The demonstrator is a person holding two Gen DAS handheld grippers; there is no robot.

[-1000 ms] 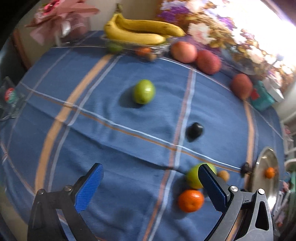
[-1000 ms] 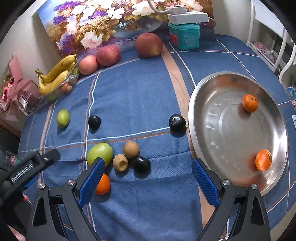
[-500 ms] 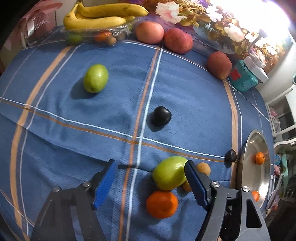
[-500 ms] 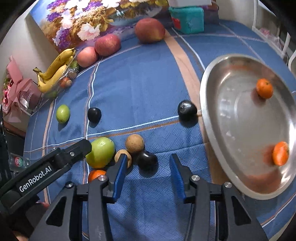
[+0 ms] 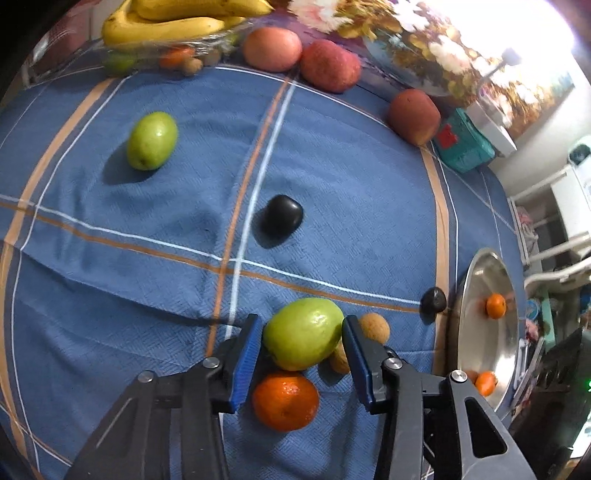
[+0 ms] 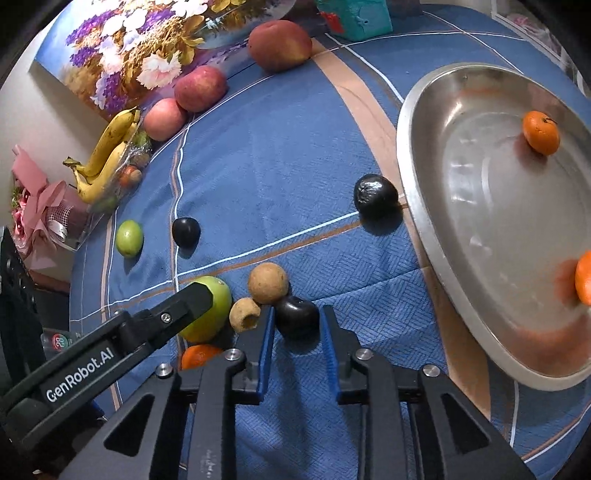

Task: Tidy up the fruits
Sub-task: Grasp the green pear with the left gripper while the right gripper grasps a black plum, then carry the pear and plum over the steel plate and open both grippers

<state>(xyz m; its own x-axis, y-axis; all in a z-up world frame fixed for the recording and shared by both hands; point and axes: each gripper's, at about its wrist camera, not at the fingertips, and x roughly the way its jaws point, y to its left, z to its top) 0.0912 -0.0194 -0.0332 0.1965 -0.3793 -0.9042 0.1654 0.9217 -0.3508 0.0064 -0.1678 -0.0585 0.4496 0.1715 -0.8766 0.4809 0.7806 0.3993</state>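
Hand-held gripper (image 5: 303, 332) around smooth green fruit (image 5: 303, 334)

Right wrist view: orange (image 6: 199, 355) mostly hidden behind the right hand-held gripper (image 6: 295, 328) and the left one's finger; that finger also covers part of the large green fruit (image 6: 210, 314). Second orange in the steel tray (image 6: 413, 155) is cut off by the frame edge (image 6: 584, 277). Left wrist view: bananas (image 5: 166, 26) clipped at the top, blurred; the small fruits beneath them (image 5: 177, 61) too smeared to identify. Small brown fruit (image 5: 339, 360) half hidden behind the green one.

"GenRobot.AI" on left gripper (image 6: 207, 295)
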